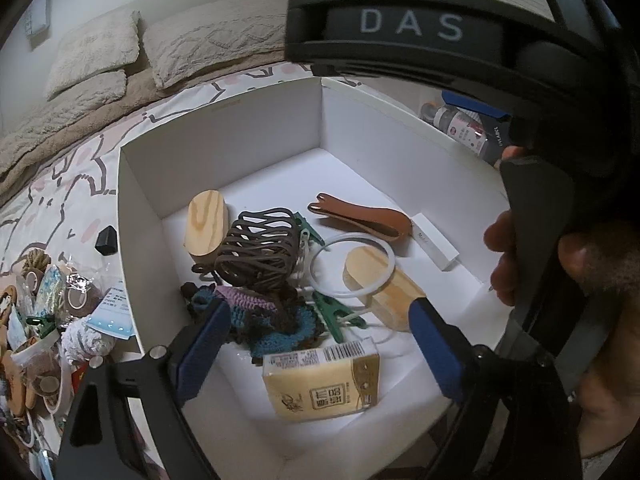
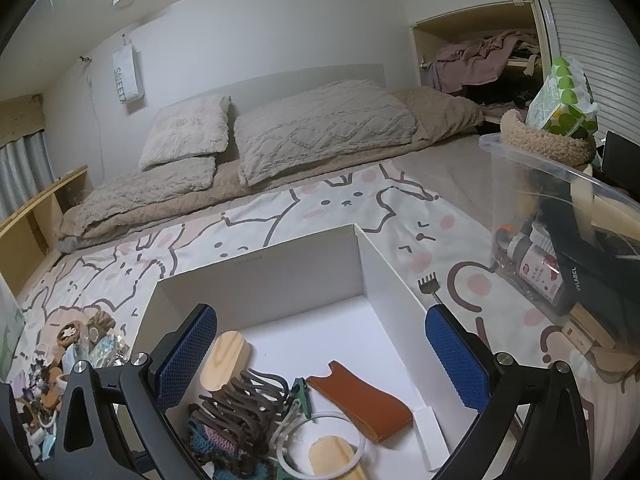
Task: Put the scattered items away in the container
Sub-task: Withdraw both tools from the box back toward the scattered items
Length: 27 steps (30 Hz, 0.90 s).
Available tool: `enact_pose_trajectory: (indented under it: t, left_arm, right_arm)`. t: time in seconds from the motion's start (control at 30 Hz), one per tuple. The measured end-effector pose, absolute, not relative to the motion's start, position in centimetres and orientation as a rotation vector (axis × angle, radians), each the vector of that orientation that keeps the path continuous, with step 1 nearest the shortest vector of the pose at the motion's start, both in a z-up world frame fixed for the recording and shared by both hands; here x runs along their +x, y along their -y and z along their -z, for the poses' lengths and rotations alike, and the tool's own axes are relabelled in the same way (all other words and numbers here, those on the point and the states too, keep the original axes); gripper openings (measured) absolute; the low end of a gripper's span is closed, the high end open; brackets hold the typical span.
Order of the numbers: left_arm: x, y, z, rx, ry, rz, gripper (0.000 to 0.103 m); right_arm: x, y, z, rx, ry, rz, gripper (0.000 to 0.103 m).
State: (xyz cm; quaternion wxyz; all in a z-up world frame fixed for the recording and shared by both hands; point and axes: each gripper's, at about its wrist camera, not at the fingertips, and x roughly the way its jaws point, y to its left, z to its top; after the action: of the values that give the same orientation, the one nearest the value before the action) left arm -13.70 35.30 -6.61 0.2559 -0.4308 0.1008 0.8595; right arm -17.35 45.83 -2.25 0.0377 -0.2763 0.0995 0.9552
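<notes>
Left wrist view: left gripper [image 1: 320, 344] gapes above tissue pack [image 1: 322, 384] in white box [image 1: 248, 136]; right gripper [image 2: 320, 356] gapes empty.

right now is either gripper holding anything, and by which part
Nothing is held. The left gripper stands open above the tissue pack lying in the white box; the right gripper is open and empty.

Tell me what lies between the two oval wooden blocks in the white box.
In the left wrist view, the brown woven cord basket, green clips and a white ring lie between them.
</notes>
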Motion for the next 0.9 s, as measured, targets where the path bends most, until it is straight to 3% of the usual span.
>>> enact_pose_trajectory:
  t: [0.9]
  left_arm:
    - [-13.5,-33.5,5.1,-1.126,-0.237,-2.374,0.091]
  right_arm:
    - [-15.8,-45.9,1.9,-0.793,-0.279,-2.89,0.103]
